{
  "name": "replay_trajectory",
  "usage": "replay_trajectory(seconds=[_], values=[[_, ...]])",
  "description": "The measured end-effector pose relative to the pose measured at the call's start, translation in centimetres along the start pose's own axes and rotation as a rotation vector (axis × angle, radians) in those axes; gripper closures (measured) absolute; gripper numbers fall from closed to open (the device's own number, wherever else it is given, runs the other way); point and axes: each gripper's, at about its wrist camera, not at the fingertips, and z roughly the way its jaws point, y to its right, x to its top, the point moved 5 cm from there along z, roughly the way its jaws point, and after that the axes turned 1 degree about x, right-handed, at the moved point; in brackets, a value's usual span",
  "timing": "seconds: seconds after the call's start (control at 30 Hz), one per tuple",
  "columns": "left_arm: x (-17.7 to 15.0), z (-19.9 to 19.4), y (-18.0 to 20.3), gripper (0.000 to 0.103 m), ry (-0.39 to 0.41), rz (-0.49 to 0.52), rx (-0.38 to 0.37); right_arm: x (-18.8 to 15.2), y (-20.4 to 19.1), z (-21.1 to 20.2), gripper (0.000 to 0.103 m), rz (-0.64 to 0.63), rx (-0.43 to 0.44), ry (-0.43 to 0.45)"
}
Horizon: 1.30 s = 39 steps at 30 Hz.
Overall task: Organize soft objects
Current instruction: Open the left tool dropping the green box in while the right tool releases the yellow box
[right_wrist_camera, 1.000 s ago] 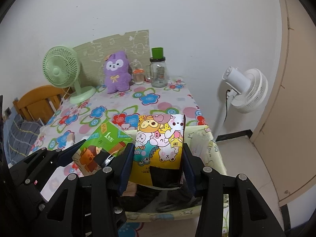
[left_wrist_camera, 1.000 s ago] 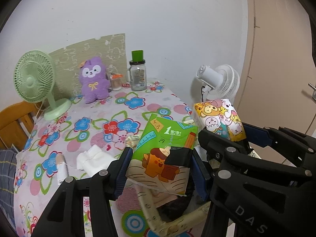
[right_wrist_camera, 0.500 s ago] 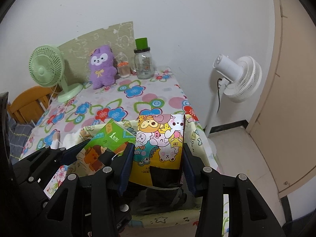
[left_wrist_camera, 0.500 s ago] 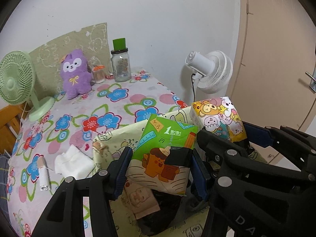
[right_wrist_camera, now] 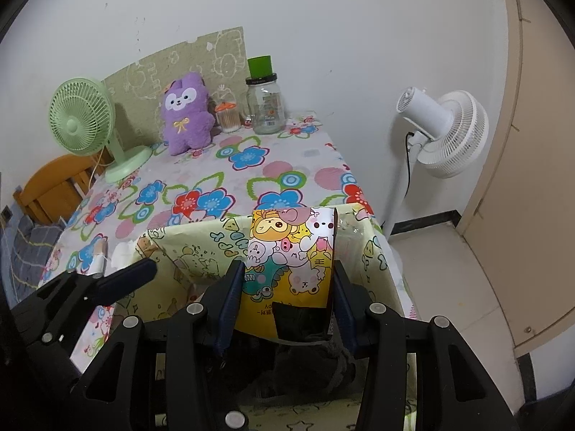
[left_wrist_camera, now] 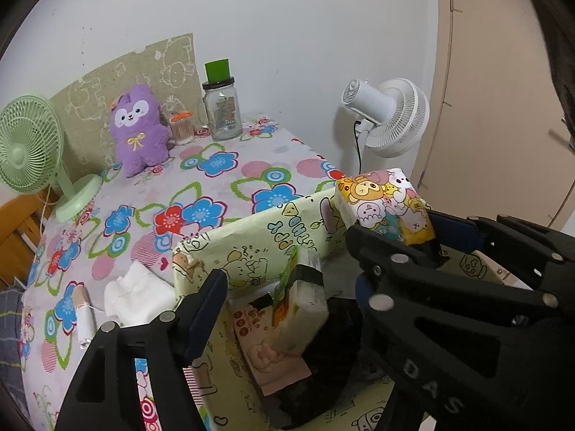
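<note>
White wall behind the flowery tabletop (left_wrist_camera: 215,179). Left tongs (left_wrist_camera: 287,309) are apart; the green tissue pack (left_wrist_camera: 298,309) sits tipped in the yellow cloth bin (left_wrist_camera: 251,248). Right tongs (right_wrist_camera: 287,287) squeeze the cartoon tissue pack (right_wrist_camera: 291,251) above it. Letting go crooked could drop it outside.

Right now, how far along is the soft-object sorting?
Done: the green tissue pack sits loose in the yellow fabric bin beside a pink pack; the left gripper is open.

In hand: the right gripper grips the cartoon tissue pack over the bin.

Left: the white cloth and the purple plush sit on the table.
</note>
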Motion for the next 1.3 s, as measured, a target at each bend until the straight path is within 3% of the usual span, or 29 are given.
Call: replay_trajectory(seconds=[0.33,0.5,0.8,1.3], values=[[-0.1,0.3,-0.2,0.023,-0.023,0.002,-0.003,0.1,-0.4,1.1,0.050,-0.013,-0.001,-0.018],[-0.1,0.2,0.1,0.015,-0.019,0.012,-0.018,0.1,-0.4,1.0,0.032,-0.004,0.025,-0.010],[0.1,-0.2,0.6,0.007,-0.001,0.019,-0.022,-0.2,0.2,-0.2,0.023,0.020,-0.015,-0.004],[-0.3,-3.8,0.9,0.005,0.055,0.042,-0.035,-0.8,-0.3,-4.3,0.021,0.042,-0.062,0.049]])
